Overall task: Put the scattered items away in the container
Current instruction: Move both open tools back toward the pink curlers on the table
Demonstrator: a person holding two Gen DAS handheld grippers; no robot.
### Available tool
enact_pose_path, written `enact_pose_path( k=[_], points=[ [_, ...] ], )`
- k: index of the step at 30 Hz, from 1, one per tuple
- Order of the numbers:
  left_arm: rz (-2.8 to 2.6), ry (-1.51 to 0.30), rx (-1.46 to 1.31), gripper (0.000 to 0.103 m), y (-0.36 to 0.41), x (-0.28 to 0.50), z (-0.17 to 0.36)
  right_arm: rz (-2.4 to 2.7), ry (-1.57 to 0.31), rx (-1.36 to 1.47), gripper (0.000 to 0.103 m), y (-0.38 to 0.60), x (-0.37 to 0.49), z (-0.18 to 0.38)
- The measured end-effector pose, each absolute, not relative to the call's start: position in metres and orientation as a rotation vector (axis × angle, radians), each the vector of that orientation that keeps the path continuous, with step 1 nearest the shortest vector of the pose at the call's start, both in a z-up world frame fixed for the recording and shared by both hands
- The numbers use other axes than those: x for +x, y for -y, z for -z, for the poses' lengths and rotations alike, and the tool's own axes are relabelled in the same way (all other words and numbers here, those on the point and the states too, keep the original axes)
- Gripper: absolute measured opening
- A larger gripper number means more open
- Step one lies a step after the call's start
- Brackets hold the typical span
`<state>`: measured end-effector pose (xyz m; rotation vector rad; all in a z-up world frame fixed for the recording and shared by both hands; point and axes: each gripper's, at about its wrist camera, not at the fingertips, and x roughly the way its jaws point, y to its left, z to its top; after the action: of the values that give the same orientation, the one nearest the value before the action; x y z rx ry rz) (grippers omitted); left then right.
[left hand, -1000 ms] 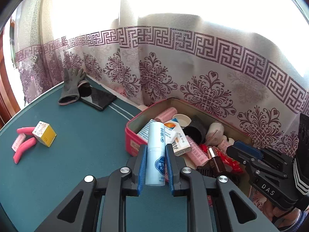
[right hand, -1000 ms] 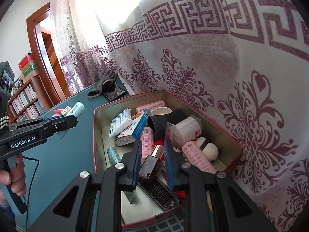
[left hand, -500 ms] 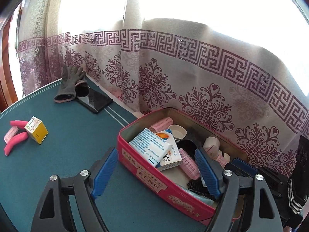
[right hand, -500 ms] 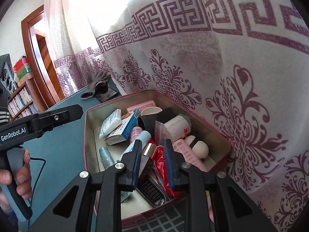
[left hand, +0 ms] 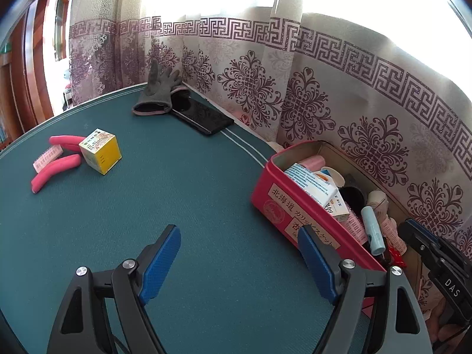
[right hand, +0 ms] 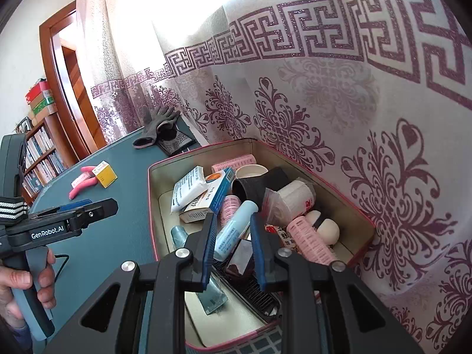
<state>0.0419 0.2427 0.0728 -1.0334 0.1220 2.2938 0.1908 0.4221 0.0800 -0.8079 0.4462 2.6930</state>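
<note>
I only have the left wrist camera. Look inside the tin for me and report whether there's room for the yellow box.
Observer: The right wrist view shows bare floor in the tin along its near left wall, probably enough for the yellow box.
Operator: Now say what lies at the tin's near end.
Observer: A black comb lies flat on the floor there.

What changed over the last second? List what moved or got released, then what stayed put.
The left gripper let go of the light blue tube, which now lies in the red tin, then swung away over the green table, jaws open and empty. The right gripper stayed narrowly closed above the tin. Yellow box, pink pieces, glove: unmoved.
</note>
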Motion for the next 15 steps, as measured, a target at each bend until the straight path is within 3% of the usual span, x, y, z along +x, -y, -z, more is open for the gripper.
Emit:
enact_pose_path(
  k=[3, 5, 6, 7, 15],
  points=[
    [-2.324, -0.087, -1.06, 0.084, -0.225, 0.034, -0.07, -2.713, -0.437, -0.809, 0.03, -0.413, 0.185, -0.083],
    [-2.347, -0.061, -1.074, 0.09, -0.211, 0.029, -0.068, -2.734, -0.427, -0.804, 0.051, -0.404, 0.18, -0.086],
    [-2.364, -0.05, -1.075, 0.097, -0.205, 0.027, -0.068, -2.744, -0.416, -0.796, 0.067, -0.399, 0.179, -0.087],
    [-2.383, -0.039, -1.071, 0.099, -0.198, 0.025, -0.067, -2.756, -0.397, -0.784, 0.073, -0.393, 0.177, -0.089],
    [-2.473, 0.048, -1.118, 0.1, -0.142, 0.007, -0.06, -2.843, -0.341, -0.835, 0.078, -0.351, 0.149, -0.091]
  ],
)
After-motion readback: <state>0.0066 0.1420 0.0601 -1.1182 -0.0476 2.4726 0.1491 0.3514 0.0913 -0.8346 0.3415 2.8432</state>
